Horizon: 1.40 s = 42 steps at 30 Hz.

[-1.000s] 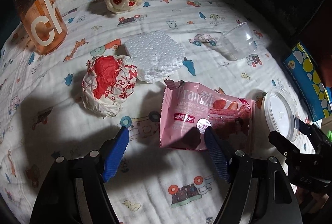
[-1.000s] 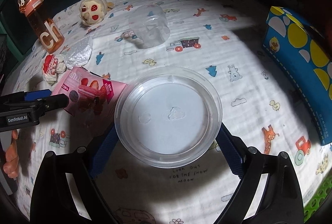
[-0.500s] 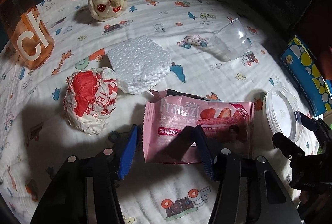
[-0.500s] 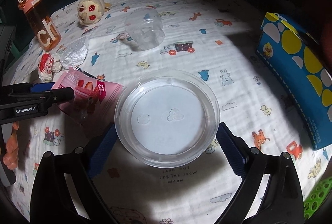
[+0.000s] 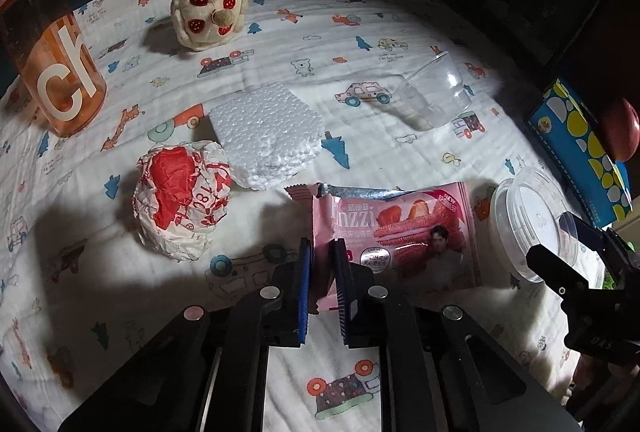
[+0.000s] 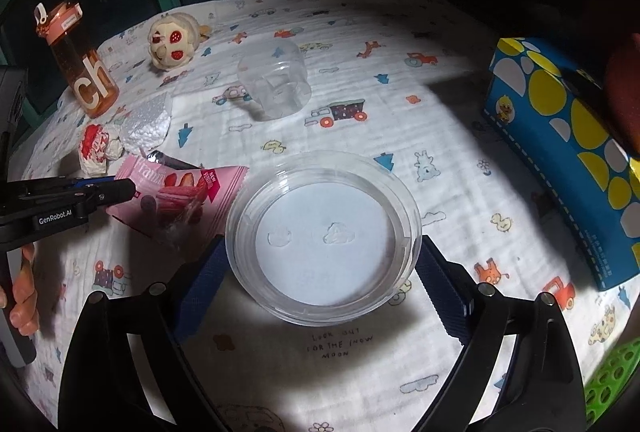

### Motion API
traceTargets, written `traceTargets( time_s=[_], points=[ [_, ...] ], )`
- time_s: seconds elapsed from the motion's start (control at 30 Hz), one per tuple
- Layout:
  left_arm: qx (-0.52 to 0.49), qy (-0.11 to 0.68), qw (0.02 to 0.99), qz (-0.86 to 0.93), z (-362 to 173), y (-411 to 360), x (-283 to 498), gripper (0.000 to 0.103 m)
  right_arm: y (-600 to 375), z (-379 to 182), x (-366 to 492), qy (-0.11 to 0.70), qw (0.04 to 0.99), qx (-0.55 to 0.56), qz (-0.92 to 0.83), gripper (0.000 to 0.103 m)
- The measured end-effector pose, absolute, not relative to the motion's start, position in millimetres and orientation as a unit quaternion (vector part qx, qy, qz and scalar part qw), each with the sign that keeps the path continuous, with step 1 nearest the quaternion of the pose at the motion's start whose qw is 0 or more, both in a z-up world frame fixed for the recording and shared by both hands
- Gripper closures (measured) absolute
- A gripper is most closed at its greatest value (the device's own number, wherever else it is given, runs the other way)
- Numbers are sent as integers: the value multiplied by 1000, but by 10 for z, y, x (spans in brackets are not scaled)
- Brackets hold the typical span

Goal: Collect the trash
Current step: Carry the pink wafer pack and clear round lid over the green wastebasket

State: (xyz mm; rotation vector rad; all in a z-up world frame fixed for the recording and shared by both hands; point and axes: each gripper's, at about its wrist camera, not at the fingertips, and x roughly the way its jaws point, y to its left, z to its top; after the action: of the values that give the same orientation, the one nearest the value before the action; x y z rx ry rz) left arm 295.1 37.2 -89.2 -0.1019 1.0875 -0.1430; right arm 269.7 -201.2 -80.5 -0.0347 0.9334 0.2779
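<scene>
Left claw point(image 5: 322, 252) closing, pinching the pink snack wrapper's point(image 5: 400, 236) near-left corner on the printed bedsheet point(image 5: 280, 31). Right claw point(image 6: 320, 272) closing, spread around the clear plastic lid point(image 6: 324, 236). Beyond: crumpled paper ball point(image 5: 182, 201), foam block point(image 5: 266, 139), tipped plastic cup point(image 5: 434, 91).

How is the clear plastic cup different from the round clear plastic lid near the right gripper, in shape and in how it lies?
The clear plastic cup is tall and tapered and lies tipped on its side; the round clear plastic lid is shallow and wide and lies flat. The cup lies alone, farther away; the lid sits between the open right gripper fingers. Both are transparent and rest on the white printed cloth.
</scene>
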Motion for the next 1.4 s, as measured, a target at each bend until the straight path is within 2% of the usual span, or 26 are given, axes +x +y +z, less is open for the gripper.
traceTargets(
  time_s=[0.27, 0.8, 1.07, 1.4],
  points=[
    [-60, 497, 862, -84, -630, 303, 2780, 94, -2299, -503, 2446, 434, 892, 11, 128, 13],
    [-50, 425, 892, -144, 297, -82, 2180, 94, -3138, -104, 1477, 408, 910, 37, 68, 13],
    [-47, 405, 887, -216, 573, -689, 1935, 94, -3740, -76, 1049, 409, 911, 63, 5, 13],
    [-13, 403, 867, -293, 674, -1696, 1659, 94, -4356, -189, 661, 425, 900, 87, -46, 13]
  ],
)
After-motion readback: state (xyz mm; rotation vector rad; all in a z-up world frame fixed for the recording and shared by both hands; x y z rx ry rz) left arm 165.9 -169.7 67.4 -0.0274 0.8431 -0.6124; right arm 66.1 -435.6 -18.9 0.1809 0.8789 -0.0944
